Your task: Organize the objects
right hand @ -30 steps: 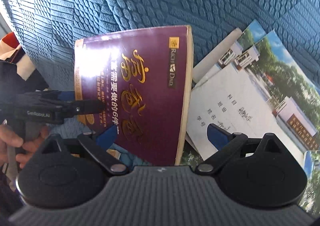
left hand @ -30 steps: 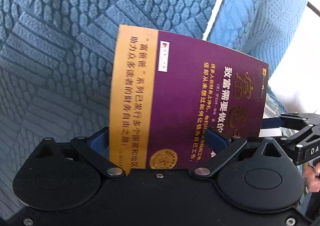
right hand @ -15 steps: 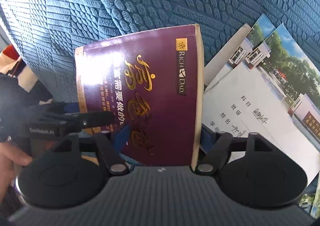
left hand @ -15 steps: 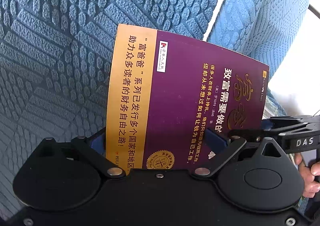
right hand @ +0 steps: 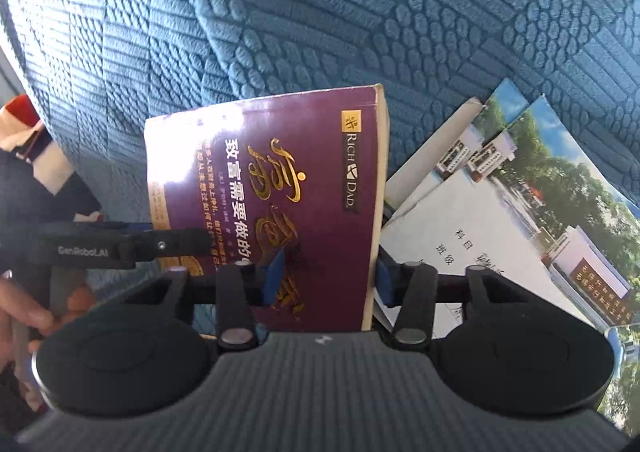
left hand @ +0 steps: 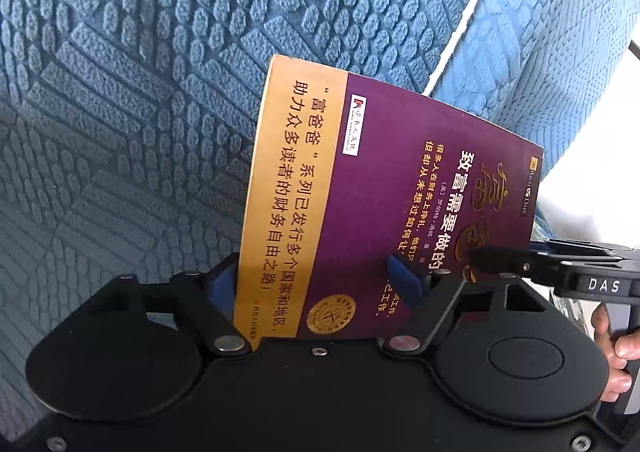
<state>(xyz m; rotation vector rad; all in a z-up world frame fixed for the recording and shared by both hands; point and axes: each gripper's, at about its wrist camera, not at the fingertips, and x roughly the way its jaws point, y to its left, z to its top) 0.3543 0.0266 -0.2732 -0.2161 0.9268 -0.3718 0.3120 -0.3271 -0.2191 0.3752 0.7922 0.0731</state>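
A purple book (left hand: pixel 380 212) with a gold band and gold lettering lies tilted on the blue sofa. My left gripper (left hand: pixel 314 282) has its jaws closing around the gold-band end; one blue pad is behind the edge and the other over the cover, and I see no firm press. In the right wrist view the same book (right hand: pixel 304 180) has its page edge beside my right gripper (right hand: pixel 328 278). Those jaws are closing too, with the book between the pads. Each gripper shows in the other's view, reaching over the cover.
Two notebooks (right hand: pixel 500 232) with school-building photos on their covers lie on the seat just right of the book. Textured blue sofa fabric (left hand: pixel 140 112) fills the background, with a white piped seam (left hand: pixel 472 0). A person's fingers (left hand: pixel 612 352) grip the right handle.
Both pairs of jaws have narrowed around the book. In the right wrist view the book now sits closer and deeper between the pads. The right gripper's finger has come further over the cover.
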